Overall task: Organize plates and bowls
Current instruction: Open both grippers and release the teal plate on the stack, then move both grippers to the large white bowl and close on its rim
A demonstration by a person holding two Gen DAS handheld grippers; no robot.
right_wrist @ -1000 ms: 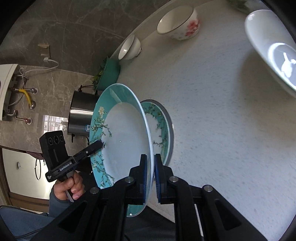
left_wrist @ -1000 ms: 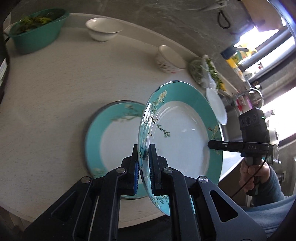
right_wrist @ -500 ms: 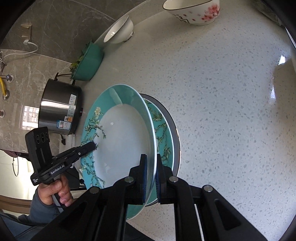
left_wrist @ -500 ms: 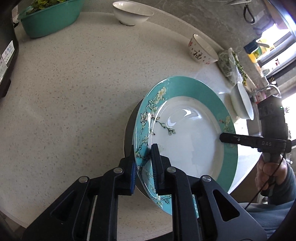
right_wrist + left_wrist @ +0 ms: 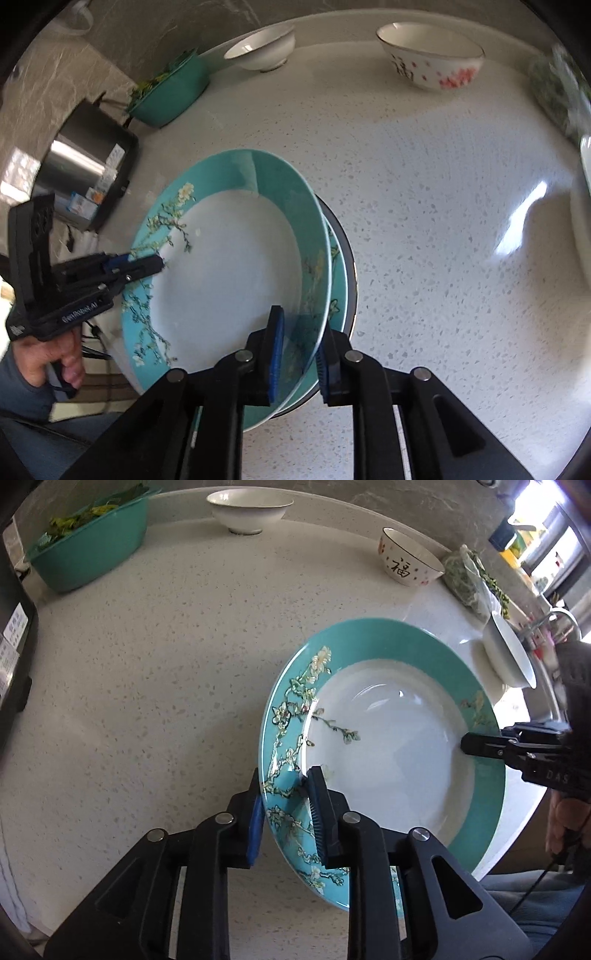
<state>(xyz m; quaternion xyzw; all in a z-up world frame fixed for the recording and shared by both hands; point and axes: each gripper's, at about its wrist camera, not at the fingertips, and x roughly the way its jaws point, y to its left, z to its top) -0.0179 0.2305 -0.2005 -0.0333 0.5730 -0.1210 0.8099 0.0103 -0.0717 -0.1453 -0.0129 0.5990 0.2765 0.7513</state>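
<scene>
Straddling the near rim of the teal blossom plate [image 5: 384, 738], the left gripper [image 5: 288, 812] has its jaws parting, with the rim between the blue pads; the pad on the plate's upper side lies against the teal band, while the other stands just off the rim's edge. Across the plate from it, the right gripper [image 5: 297, 350] straddles the opposite rim, its jaws also parting, and both of its pads [image 5: 275, 354] stand visibly clear of the rim between them. From the right gripper's view the plate sits nested on a second teal plate [image 5: 338, 280], whose edge shows just beyond the right-hand pad. Both plates rest on the speckled white tabletop [image 5: 147, 664].

Well ahead of the left gripper stands a plain white bowl [image 5: 249, 509], with a teal basin [image 5: 92, 542] of greens off to its left. A flowered bowl [image 5: 408, 563] sits ahead to the right, and another white dish [image 5: 508, 653] lies near the tabletop's right edge. A hand [image 5: 48, 354] grips the left gripper's handle.
</scene>
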